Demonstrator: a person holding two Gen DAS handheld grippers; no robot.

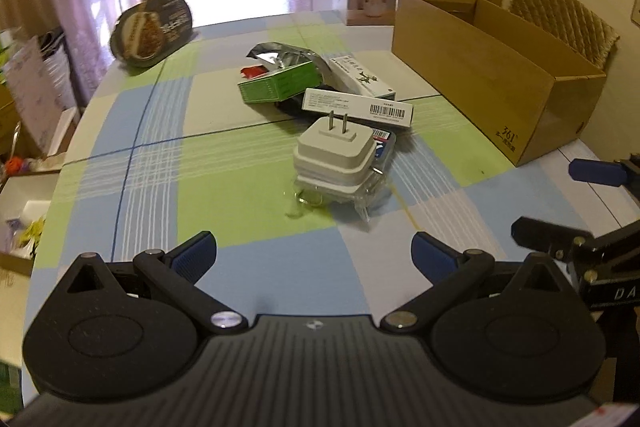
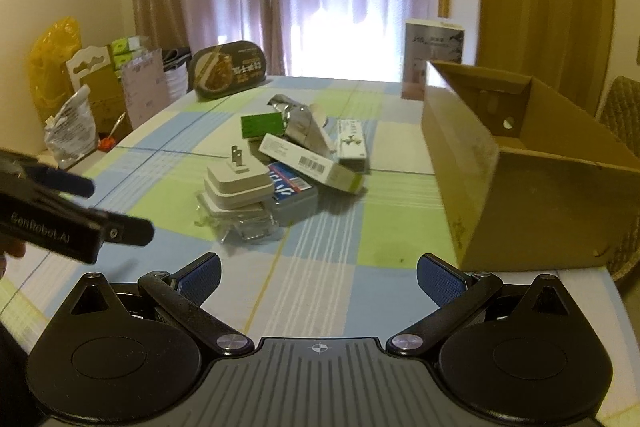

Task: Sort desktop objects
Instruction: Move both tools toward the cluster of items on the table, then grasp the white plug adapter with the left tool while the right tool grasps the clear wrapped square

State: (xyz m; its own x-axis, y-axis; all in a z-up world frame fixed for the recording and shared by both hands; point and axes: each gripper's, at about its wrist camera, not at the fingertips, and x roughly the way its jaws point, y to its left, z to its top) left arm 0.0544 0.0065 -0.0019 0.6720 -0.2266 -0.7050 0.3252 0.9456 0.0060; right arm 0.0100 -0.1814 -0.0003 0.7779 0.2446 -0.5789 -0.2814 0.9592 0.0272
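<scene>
The left gripper (image 1: 314, 253) and the right gripper (image 2: 318, 273) both hover over the checked tablecloth (image 1: 248, 267) with fingers spread wide and nothing between them. Ahead of both lies a heap at mid-table: nearest, a white plug (image 1: 330, 155) with two prongs pointing up, sitting on clear plastic packaging (image 1: 340, 197); beside it a blue-labelled grey case (image 2: 290, 193); behind, a barcoded white box (image 1: 358, 107), a green box (image 1: 280, 83), a silver foil pouch (image 1: 280, 55) and another white box (image 1: 360, 75). To the right, apart from the heap, stands an open cardboard box (image 1: 492, 83); what its interior holds cannot be told.
</scene>
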